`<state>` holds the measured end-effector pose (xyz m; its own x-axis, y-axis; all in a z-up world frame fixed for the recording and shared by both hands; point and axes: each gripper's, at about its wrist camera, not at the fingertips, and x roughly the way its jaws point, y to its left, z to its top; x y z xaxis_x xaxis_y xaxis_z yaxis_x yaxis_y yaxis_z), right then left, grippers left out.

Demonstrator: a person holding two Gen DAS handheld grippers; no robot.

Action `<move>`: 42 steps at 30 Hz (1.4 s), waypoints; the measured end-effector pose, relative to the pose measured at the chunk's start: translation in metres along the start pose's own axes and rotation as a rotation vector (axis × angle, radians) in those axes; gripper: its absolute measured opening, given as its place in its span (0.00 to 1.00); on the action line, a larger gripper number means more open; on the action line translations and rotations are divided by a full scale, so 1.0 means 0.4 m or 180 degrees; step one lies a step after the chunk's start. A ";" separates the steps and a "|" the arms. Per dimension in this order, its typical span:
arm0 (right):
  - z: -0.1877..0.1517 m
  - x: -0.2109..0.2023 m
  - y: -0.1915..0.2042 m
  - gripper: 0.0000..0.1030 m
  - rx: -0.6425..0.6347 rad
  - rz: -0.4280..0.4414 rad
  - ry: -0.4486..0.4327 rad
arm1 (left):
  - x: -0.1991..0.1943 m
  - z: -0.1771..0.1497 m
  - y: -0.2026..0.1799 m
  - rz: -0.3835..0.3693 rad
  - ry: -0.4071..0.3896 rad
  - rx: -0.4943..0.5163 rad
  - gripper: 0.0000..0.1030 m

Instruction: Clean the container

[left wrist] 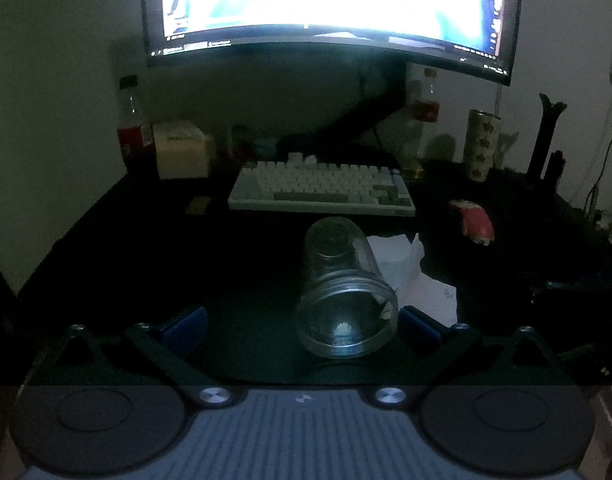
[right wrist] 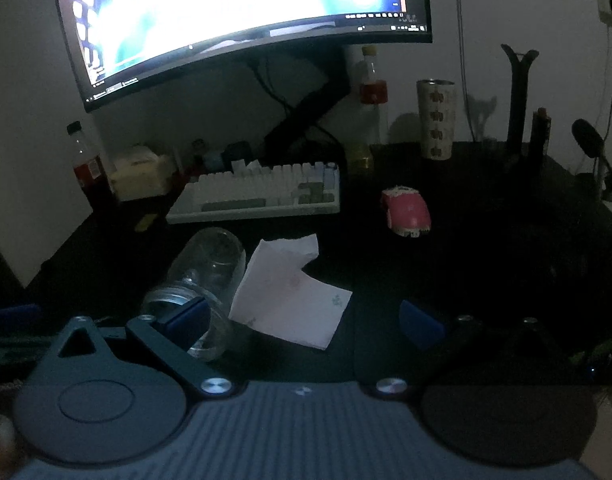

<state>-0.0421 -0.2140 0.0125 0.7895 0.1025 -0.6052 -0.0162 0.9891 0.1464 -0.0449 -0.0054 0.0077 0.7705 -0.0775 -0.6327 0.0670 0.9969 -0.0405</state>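
A clear glass jar [left wrist: 342, 288] lies on its side on the dark desk, its open mouth facing me in the left wrist view. My left gripper [left wrist: 301, 324] is open, its blue pads on either side of the jar's mouth without touching it. A white paper tissue [left wrist: 402, 268] lies just right of the jar. In the right wrist view the jar [right wrist: 209, 276] is at lower left and the tissue [right wrist: 289, 292] lies ahead between the fingers of my open right gripper [right wrist: 306, 320]; the left blue pad overlaps the jar's mouth in the image.
A white keyboard [left wrist: 322, 188] sits behind the jar under a bright curved monitor [left wrist: 330, 8]. A red mouse [right wrist: 406, 210] lies to the right. Bottles [left wrist: 135, 136], a cream box [left wrist: 181, 148] and a patterned tumbler [right wrist: 436, 120] line the back of the desk.
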 end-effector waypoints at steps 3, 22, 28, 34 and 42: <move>-0.001 0.009 -0.008 1.00 -0.0009 -0.0003 0.0022 | 0.003 -0.002 0.006 -0.0047 0.0037 -0.0037 1.00; -0.024 0.037 -0.005 1.00 -0.0129 0.0096 0.0172 | 0.021 -0.014 0.000 -0.0028 0.0102 0.0027 1.00; -0.029 0.046 -0.001 1.00 -0.0139 0.0102 0.0200 | 0.029 -0.019 -0.003 0.0020 0.0133 0.0066 1.00; -0.032 0.053 -0.001 1.00 -0.0141 0.0116 0.0224 | 0.040 -0.020 0.002 0.0030 0.0187 0.0061 1.00; -0.032 0.056 -0.003 1.00 -0.0140 0.0112 0.0220 | 0.040 -0.023 -0.005 0.0010 0.0183 0.0079 1.00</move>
<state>-0.0324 -0.2116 -0.0111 0.7437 0.1430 -0.6531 -0.0714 0.9883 0.1351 -0.0386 -0.0083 -0.0093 0.7332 -0.0730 -0.6761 0.0809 0.9965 -0.0199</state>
